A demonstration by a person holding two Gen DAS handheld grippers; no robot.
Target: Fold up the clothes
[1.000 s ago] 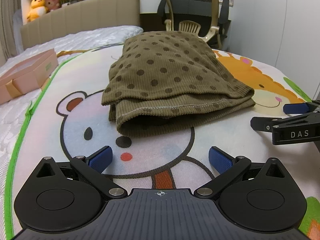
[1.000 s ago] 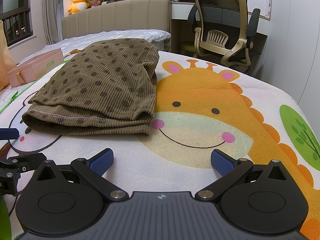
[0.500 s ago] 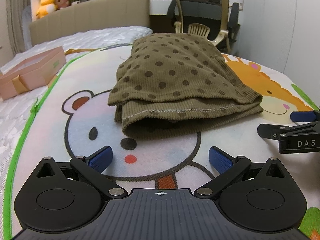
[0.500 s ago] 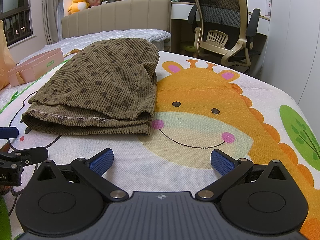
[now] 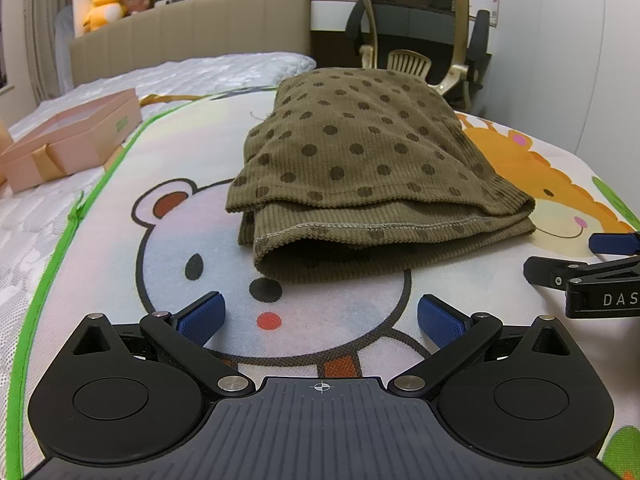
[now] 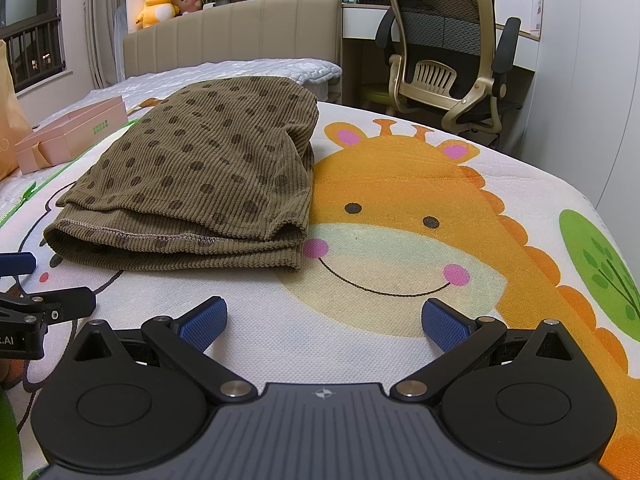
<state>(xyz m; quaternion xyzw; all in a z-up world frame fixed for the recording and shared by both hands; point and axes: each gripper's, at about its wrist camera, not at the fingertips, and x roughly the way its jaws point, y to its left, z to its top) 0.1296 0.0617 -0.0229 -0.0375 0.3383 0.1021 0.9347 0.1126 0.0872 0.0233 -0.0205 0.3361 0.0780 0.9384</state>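
Your garment (image 5: 360, 168) lies folded on the mat (image 5: 120, 208), long axis running away from you toward the chair (image 6: 444, 52), hemmed open end facing you. It's olive ribbed cloth with dark dots, stacked in layers over the bear print, beside the giraffe. Your left gripper (image 5: 320, 318) and right gripper (image 6: 324, 320) are both spread wide, holding nothing. Since a second ago your left has swung slightly leftward; the right hasn't moved.

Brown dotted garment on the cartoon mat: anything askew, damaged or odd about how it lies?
Slightly uneven, not damaged. The folded garment has layers that do not line up at its near edge: the top layer stops short, baring the stitched hem beneath. Both grippers, left and right, are open and clear of it.
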